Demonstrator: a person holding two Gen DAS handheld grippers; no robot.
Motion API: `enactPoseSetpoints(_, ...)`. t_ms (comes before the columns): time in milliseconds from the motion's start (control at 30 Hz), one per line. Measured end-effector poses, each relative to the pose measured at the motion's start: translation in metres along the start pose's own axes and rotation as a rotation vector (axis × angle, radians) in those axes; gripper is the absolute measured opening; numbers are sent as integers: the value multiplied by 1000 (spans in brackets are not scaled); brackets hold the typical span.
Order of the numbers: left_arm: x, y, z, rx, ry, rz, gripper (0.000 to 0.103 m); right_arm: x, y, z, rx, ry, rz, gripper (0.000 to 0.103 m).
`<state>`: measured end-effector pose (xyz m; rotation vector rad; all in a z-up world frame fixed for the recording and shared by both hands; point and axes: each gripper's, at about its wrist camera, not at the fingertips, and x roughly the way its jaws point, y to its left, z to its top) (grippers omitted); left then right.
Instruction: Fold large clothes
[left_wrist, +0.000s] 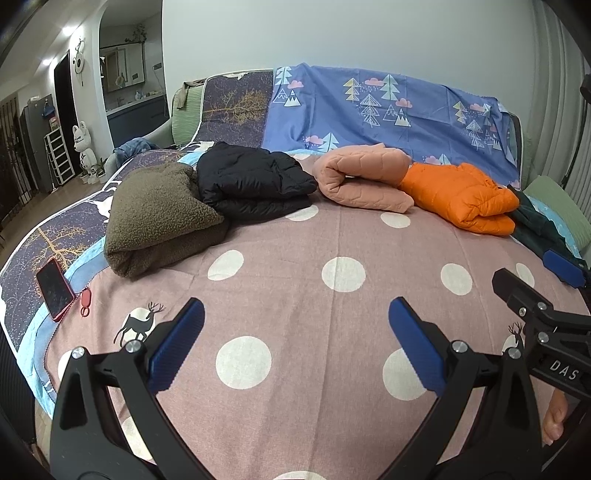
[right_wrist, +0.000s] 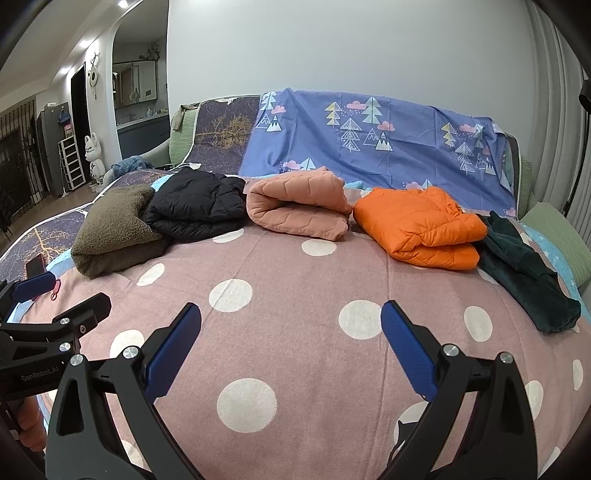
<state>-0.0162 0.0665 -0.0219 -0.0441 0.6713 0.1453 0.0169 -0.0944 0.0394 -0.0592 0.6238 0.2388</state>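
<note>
Mostly done — brown fleece (right_wrist: 114, 236), black jacket (right_wrist: 195, 206), peach quilted piece (right_wrist: 295, 210) and orange jacket (right_wrist: 424, 229) sit folded along the bed's (right_wrist: 295, 350) far side, dark green garment (right_wrist: 528, 273) still rumpled at right — left gripper (left_wrist: 295, 343) and right gripper (right_wrist: 291, 343) fingers apart, empty.

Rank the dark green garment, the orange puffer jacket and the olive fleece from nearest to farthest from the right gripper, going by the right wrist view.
From the right gripper, open over the dotted blanket:
1. Dark green garment, unfolded, off to the right.
2. Orange puffer jacket, folded, ahead and slightly right.
3. Olive fleece, folded, far over on the left side.
</note>
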Motion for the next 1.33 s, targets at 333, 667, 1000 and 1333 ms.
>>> enactPoseSetpoints(333, -4, -2, 1, 3, -13, 25, 101, 1, 0, -3, 9, -5, 1, 98)
enactPoseSetpoints(667, -5, -5, 1, -2, -11, 25, 101, 4, 0, -7, 13, 6, -1, 98)
enactPoseSetpoints(1000, -4, -8, 2, 6, -13, 22, 101, 5, -2, -7, 14, 6, -4, 98)
enactPoseSetpoints(1333, -3, -10, 2, 12, -11, 20, 101, 4, -1, -6, 11, 1, -1, 98)
